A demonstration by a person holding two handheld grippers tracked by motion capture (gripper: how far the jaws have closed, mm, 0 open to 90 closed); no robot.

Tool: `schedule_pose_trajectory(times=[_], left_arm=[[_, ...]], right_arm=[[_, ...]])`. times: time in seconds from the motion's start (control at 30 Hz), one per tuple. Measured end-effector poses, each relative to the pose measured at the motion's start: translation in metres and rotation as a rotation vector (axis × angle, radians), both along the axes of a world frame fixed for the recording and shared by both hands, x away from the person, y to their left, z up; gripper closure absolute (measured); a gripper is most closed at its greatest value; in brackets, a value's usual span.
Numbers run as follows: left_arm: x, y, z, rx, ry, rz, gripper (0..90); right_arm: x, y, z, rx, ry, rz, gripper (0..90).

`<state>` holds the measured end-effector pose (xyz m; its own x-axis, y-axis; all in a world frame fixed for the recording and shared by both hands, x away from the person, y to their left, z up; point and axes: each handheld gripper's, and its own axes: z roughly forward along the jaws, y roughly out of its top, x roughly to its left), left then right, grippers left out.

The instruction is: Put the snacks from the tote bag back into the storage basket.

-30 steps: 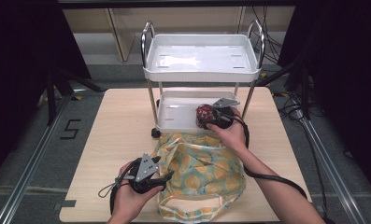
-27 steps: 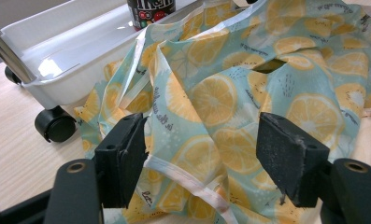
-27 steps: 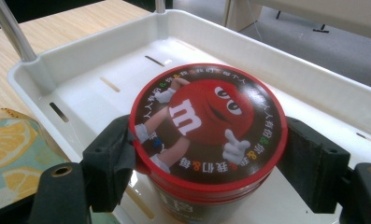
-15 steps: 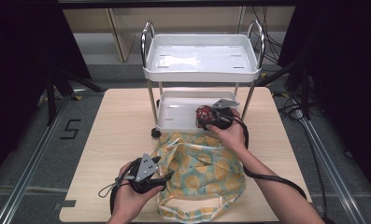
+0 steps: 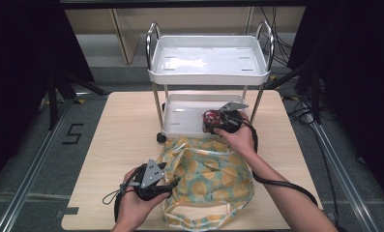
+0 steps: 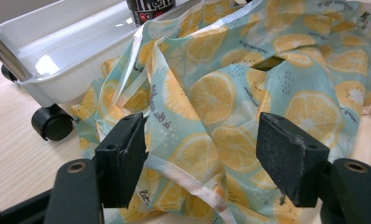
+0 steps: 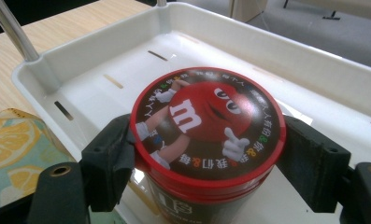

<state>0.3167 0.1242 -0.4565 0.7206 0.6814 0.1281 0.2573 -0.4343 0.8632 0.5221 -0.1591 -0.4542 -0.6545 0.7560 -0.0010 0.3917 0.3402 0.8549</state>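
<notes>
pale wooden table (image 5: 122, 140) (dark room) bears a white cart (image 5: 209, 67).

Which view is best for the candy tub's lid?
Right gripper view: the candy tub shows its whole red lid between the right gripper jaws. High view shows it small in the cart's lower tray; left gripper view catches its dark base.

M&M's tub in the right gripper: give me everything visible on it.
The candy tub is a round, upright canister with a red lid printed with the red M&M character, white m and small multicoloured text; the body below looks dark and glossy. It stands in the cart's lower tray, near the front edge beside the lemon-print bag. The right gripper clamps it, jaws pressing both sides just under the lid.
</notes>
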Motion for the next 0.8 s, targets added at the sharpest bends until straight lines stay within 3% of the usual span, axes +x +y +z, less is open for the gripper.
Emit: schedule_pose_trajectory(times=[0.3,0.47,0.8], left_arm=[[0.0002,0.0000,-0.0002,0.000,0.001,0.000,32.7],[-0.0009,-0.0007,-0.0009,-0.019,0.012,0.015,32.7],[0.0000,-0.0003,-0.0004,-0.001,-0.001,0.002,32.7]], right_arm=[[-0.0004,0.0030,-0.0006,-0.013,0.035,0.009,15.6],[-0.0005,0.0041,-0.0005,-0.022,0.016,-0.001,14.6],[-0.0067,0.0016,0.0056,-0.035,0.000,-0.006,13.4]])
